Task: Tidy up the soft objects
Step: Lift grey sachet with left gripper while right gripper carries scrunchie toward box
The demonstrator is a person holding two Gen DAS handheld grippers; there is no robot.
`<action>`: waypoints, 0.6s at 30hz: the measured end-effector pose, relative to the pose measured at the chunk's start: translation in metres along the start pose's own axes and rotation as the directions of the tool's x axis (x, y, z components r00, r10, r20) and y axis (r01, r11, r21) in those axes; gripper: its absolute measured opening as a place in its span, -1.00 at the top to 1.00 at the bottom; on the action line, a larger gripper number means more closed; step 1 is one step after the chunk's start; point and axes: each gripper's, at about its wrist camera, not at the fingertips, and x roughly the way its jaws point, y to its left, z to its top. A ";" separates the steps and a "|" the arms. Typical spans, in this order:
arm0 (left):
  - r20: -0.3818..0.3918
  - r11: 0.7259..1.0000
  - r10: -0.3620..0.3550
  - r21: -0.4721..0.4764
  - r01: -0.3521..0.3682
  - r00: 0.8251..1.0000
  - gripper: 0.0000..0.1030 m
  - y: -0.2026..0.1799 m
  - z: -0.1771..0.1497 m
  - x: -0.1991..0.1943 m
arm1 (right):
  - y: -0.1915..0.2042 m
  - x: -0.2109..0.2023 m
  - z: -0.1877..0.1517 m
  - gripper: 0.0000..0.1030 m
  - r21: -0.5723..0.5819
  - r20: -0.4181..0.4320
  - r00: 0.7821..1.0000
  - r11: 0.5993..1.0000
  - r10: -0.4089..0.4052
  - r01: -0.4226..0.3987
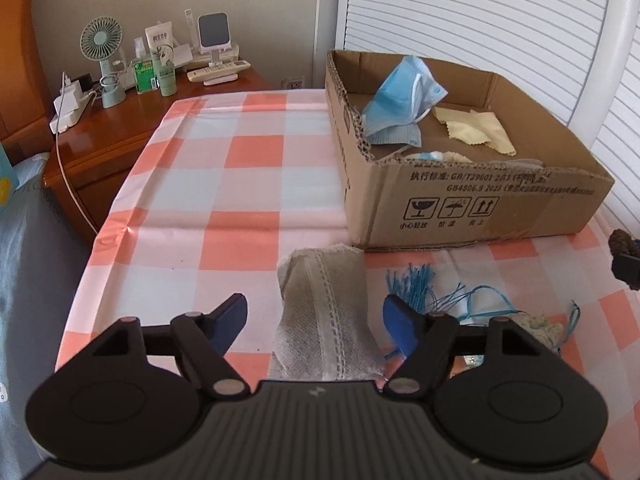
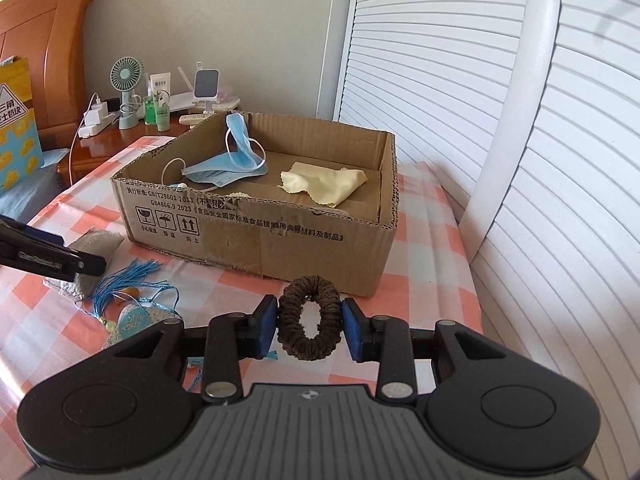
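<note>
A grey-white fabric pouch (image 1: 320, 280) lies on the checked cloth, between the fingers of my left gripper (image 1: 316, 316). That gripper is open, with a gap on each side of the pouch. My right gripper (image 2: 310, 320) is shut on a brown scrunchie (image 2: 310, 344), held up just in front of the cardboard box (image 2: 260, 236). The box holds blue face masks (image 2: 236, 160) and a yellow cloth (image 2: 324, 184). A blue tassel (image 2: 128, 280) and a pale blue sachet (image 2: 136, 318) lie on the cloth beside the pouch.
The pink and white checked cloth (image 1: 240, 160) covers the surface, bare at the left of the box. A wooden nightstand (image 1: 104, 140) behind carries a small fan (image 1: 100, 44), bottles and chargers. White louvred doors (image 2: 520, 120) stand close on the right.
</note>
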 end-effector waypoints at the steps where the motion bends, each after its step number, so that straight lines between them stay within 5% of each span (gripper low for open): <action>1: -0.009 1.000 0.001 -0.006 -0.001 1.000 -0.21 0.000 -0.001 0.005 | -0.001 -0.001 0.000 0.23 0.003 0.001 1.000 1.000 -0.001 0.001; 5: -0.007 1.000 0.018 0.007 -0.018 1.000 0.26 -0.005 -0.004 0.011 | -0.002 -0.001 -0.001 0.23 0.016 0.001 1.000 1.000 -0.004 0.004; 8: -0.011 1.000 0.003 0.002 -0.003 1.000 0.41 -0.004 -0.002 0.007 | -0.003 -0.001 -0.002 0.23 0.012 0.005 1.000 1.000 -0.002 0.002; 18: -0.005 0.999 -0.020 0.040 0.021 1.000 0.44 0.008 0.009 -0.018 | -0.001 -0.009 -0.001 0.23 -0.020 0.019 1.000 1.000 0.013 -0.013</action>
